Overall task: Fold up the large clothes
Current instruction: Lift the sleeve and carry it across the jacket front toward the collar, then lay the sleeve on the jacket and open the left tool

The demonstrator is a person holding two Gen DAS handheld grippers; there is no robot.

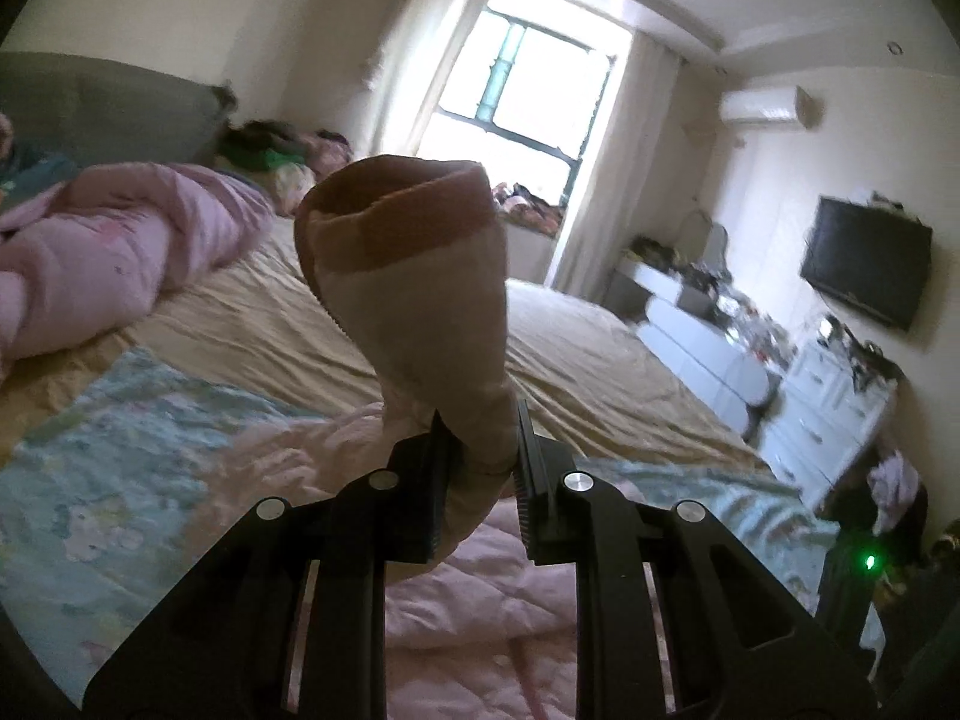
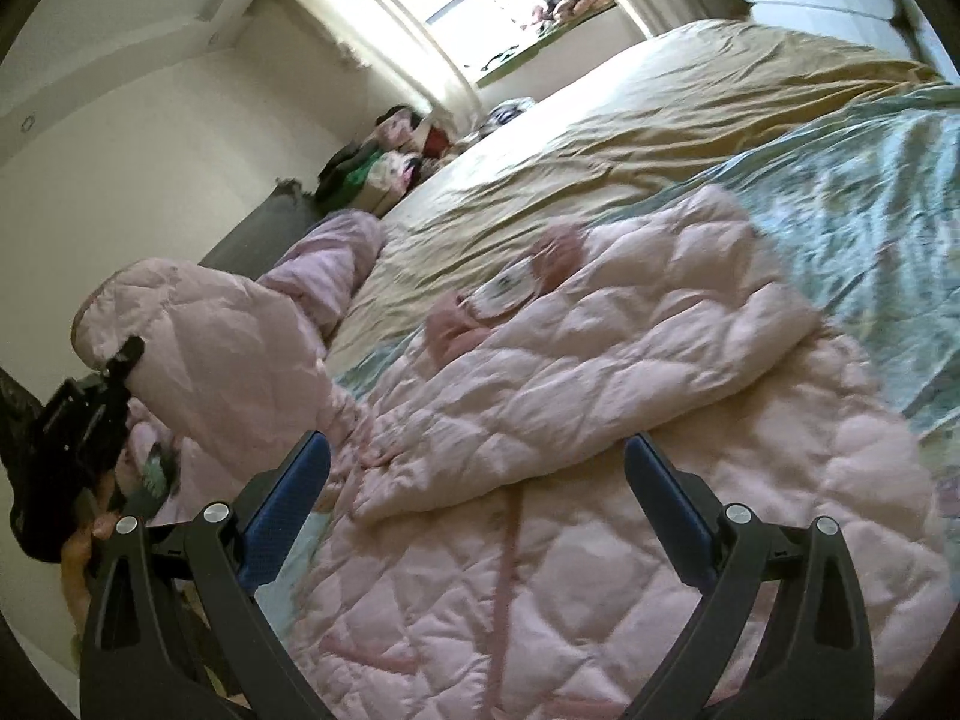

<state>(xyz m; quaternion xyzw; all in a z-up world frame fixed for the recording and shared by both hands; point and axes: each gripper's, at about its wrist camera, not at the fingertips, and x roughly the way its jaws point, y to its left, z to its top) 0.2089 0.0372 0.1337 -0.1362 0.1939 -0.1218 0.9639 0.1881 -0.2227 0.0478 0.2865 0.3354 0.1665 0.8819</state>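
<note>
A pink quilted jacket (image 2: 600, 396) lies spread on the bed, with one sleeve folded across its body. My left gripper (image 1: 480, 432) is shut on the other sleeve (image 1: 414, 276) and holds it up above the bed, cuff opening towards the camera. In the right wrist view the left gripper (image 2: 123, 360) shows at the far left, gripping that raised sleeve (image 2: 204, 348). My right gripper (image 2: 477, 462) is open and empty, just above the jacket's body (image 1: 480, 600).
The bed has a tan sheet (image 1: 588, 360) and a blue floral cover (image 1: 120, 450). A pink duvet (image 1: 120, 252) lies bunched near the headboard. White dressers (image 1: 780, 384) and a wall TV (image 1: 864, 258) stand on the right. A window (image 1: 528, 78) is behind.
</note>
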